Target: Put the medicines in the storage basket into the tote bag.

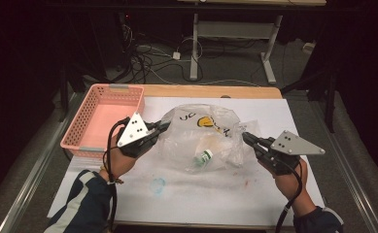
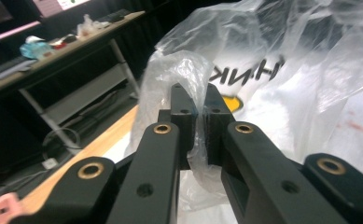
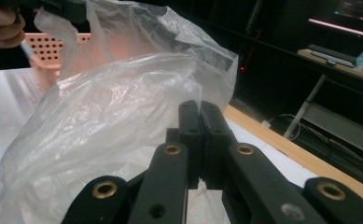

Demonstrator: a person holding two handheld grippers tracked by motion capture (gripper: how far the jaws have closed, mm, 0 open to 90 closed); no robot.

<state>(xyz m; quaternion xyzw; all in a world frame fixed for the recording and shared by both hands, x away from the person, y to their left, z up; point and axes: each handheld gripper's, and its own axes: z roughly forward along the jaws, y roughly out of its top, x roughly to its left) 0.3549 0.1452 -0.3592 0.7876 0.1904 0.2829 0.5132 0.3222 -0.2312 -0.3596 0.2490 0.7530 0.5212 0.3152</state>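
left tool (image 1: 163,127) clamped on bag (image 1: 201,136) left edge | right tool (image 1: 246,138) clamped on bag right edge | bag was held spread between both tools above white sheet (image 1: 186,194) on table (image 1: 211,91), small bottle (image 1: 205,157) inside | pink basket (image 1: 104,116) sat just left of left tool

A bottle (image 1: 205,157) lies in the bag (image 1: 198,138), basket (image 1: 104,119) to its left.

Your left gripper (image 1: 163,127) points right and slightly away from you, jaws clamped together, left hand (image 1: 116,160) wrapped under its body. Your right gripper (image 1: 245,137) points left toward it, jaws also pressed closed, right hand (image 1: 288,179) underneath. Both forearms enter from the bottom, sleeves dark.
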